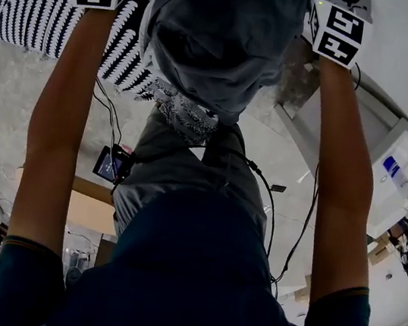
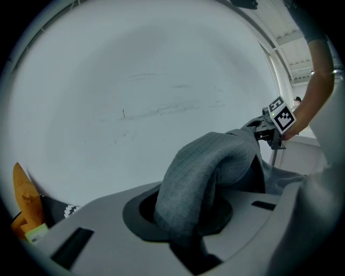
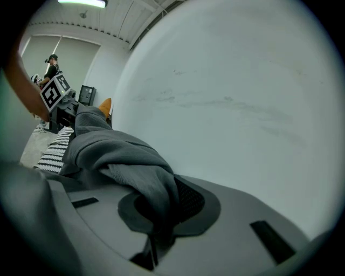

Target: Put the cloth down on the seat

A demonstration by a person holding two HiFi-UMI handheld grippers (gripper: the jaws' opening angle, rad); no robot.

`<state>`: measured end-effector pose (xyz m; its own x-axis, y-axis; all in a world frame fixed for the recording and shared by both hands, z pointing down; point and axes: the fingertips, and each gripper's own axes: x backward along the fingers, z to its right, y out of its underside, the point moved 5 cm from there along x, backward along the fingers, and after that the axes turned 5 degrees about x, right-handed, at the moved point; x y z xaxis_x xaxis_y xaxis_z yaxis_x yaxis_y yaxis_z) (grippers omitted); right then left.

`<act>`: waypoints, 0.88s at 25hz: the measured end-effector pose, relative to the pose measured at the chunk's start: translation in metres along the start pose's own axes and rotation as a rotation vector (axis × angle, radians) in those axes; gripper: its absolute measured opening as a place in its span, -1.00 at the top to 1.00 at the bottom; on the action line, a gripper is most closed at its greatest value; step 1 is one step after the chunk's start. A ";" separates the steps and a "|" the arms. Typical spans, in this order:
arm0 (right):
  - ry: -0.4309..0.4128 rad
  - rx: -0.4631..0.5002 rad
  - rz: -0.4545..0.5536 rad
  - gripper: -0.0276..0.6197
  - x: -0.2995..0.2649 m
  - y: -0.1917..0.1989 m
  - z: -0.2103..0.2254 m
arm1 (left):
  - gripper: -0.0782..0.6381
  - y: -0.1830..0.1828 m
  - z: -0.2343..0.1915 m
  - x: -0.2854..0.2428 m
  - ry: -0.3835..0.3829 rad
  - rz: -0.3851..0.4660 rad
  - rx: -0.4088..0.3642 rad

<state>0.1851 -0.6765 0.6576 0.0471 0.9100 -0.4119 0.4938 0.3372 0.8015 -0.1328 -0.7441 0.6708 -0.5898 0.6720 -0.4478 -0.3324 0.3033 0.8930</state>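
Cloth of grey ribbed fabric (image 1: 215, 45) is held near black-and-white striped seat (image 1: 28, 12), left claw (image 2: 188, 240) and right claw (image 3: 153, 240) each clamped shut on it.

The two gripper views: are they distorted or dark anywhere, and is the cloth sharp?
Left gripper view: strong fisheye bending, black corners, the grey cloth sharp up close. Right gripper view: the same round dark rim, a ceiling light glaring at the top edge, cloth folds sharp.
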 end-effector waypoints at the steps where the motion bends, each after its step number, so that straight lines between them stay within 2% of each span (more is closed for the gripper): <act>1: -0.004 0.002 -0.001 0.82 -0.002 0.003 -0.002 | 0.62 0.004 0.000 -0.004 -0.003 -0.007 0.010; 14: -0.085 -0.024 -0.132 0.82 -0.029 0.069 -0.035 | 0.60 0.067 0.005 -0.044 0.019 -0.117 0.108; 22: -0.263 -0.140 -0.275 0.76 -0.044 0.105 -0.047 | 0.52 0.102 0.009 -0.054 0.103 -0.239 0.188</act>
<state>0.1934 -0.6703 0.7802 0.1594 0.6946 -0.7015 0.3965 0.6057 0.6898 -0.1278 -0.7432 0.7864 -0.5861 0.4977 -0.6394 -0.3346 0.5700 0.7504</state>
